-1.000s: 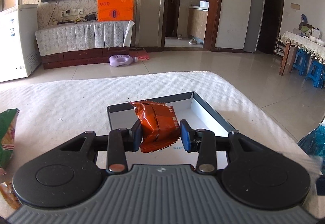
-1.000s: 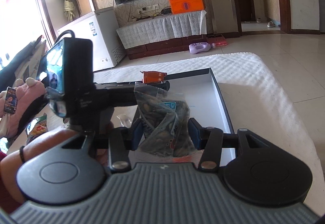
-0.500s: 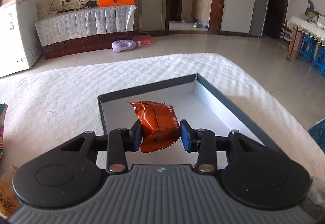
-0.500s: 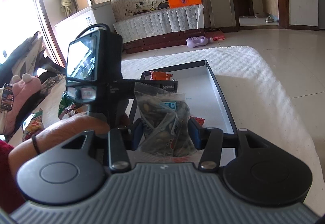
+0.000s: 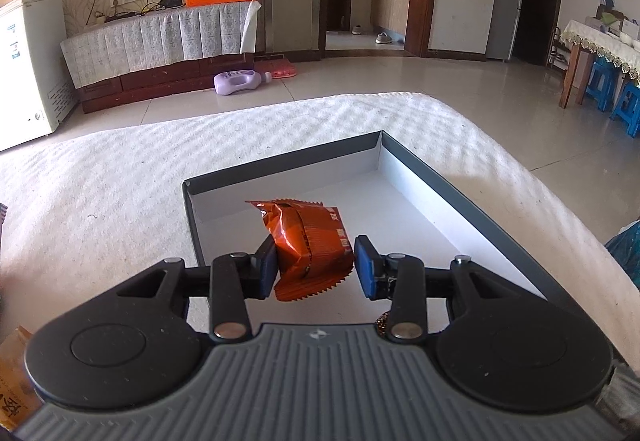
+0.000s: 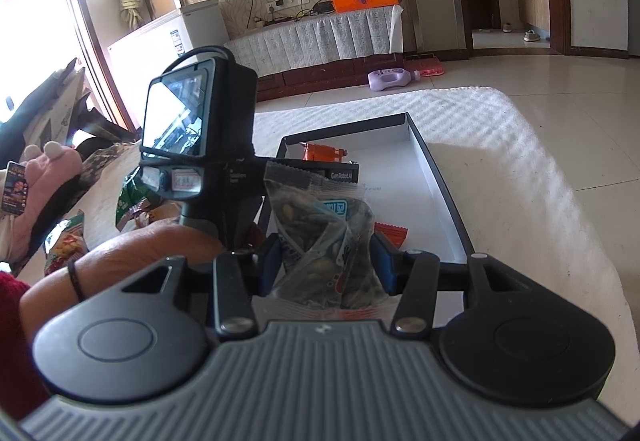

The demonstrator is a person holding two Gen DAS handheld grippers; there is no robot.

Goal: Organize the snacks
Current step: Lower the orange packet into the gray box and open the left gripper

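Our left gripper (image 5: pixel 315 268) pinches an orange snack packet (image 5: pixel 307 245) above the open grey tray (image 5: pixel 460 197), its long axis running near to far. Our right gripper (image 6: pixel 326 260) clamps a clear bag of seeds (image 6: pixel 328 241), upright, over the tray's near end. Loose snacks (image 6: pixel 66 243) lie left on the white cloth (image 5: pixel 120 177).

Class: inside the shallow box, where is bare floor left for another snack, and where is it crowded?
The box floor is bare from its far wall to the far right corner and along the right wall. The near left is crowded: the left claw holds an orange packet there, the right claw a clear packet.
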